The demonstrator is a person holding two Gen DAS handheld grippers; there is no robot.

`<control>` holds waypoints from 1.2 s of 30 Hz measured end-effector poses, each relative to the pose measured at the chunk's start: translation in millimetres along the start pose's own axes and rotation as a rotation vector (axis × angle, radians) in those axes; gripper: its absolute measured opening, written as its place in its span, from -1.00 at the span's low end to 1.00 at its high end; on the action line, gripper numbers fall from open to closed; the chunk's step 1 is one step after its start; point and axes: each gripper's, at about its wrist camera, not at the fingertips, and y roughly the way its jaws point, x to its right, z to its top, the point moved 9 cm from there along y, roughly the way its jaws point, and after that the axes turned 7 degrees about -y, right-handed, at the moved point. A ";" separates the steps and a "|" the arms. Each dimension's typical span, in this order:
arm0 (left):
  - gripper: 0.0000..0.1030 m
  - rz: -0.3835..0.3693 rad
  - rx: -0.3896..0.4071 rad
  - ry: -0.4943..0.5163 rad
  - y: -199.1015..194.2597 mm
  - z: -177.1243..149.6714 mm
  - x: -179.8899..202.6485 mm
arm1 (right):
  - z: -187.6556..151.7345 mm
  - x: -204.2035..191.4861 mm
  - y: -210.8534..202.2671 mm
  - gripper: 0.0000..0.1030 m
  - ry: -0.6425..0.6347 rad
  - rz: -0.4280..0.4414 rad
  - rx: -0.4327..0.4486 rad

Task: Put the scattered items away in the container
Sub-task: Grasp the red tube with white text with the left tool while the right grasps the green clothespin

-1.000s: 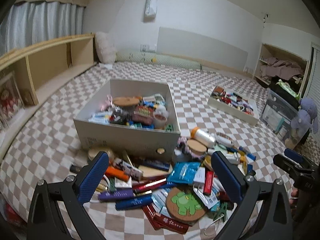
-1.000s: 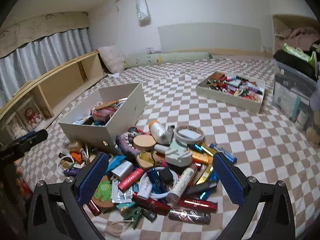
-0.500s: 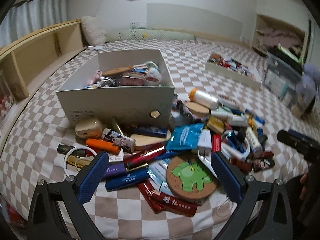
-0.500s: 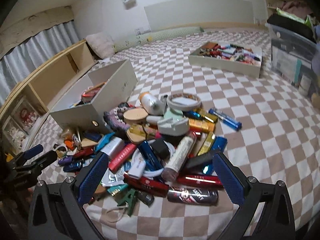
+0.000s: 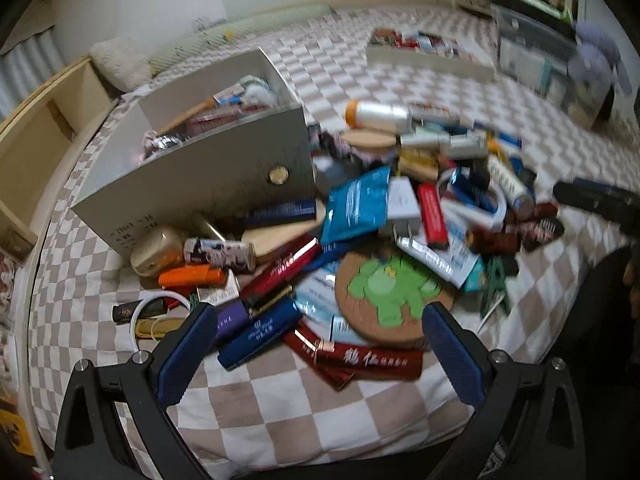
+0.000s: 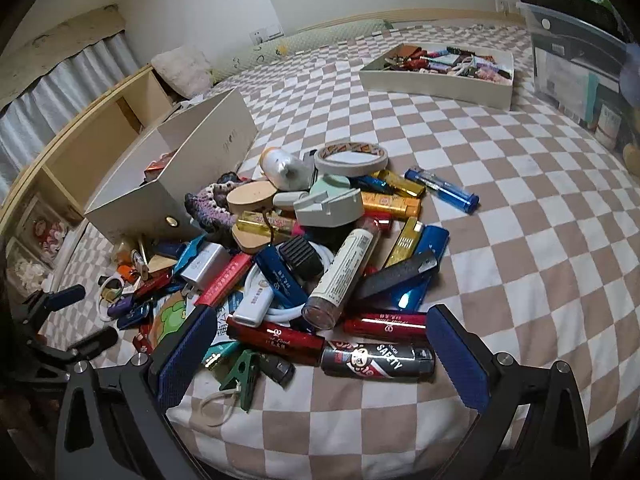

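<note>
Scattered items (image 6: 320, 248) lie heaped on the checkered bed cover (image 6: 540, 280), touching the near right corner of the open white box (image 5: 208, 172), which already has stuff inside. Left claw (image 5: 316, 350) hangs low over the pile's near left edge, jaws spread wide, nothing held; a dark blue case (image 5: 260, 330) and red packet (image 5: 360, 358) lie just ahead betw. its fingers. Right claw (image 6: 320, 354) also wide open & empty, at the pile's near right side, a black can (image 6: 378, 362) lying betw. its fingers. Far right: shallow tray (image 6: 436, 80) of bits, clear bin (image 6: 576, 64). Wooden shelf (image 6: 80, 140) and curtains along the left wall.
</note>
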 end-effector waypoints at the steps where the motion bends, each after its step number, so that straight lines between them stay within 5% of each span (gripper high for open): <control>1: 0.99 0.007 -0.013 0.021 3.2 -2.9 1.1 | -0.8 -0.8 1.4 1.00 -0.003 0.001 -0.006; 17: 0.74 -0.033 -0.208 0.181 45.0 -38.1 25.0 | -34.1 -18.6 33.7 1.00 0.020 0.065 -0.183; 32: 0.75 -0.061 -0.251 0.229 54.7 -50.9 37.0 | -52.8 -37.2 44.1 1.00 0.013 0.106 -0.248; 36: 0.61 -0.073 -0.246 0.217 55.0 -50.3 35.8 | -58.3 -45.4 47.8 1.00 0.004 0.127 -0.254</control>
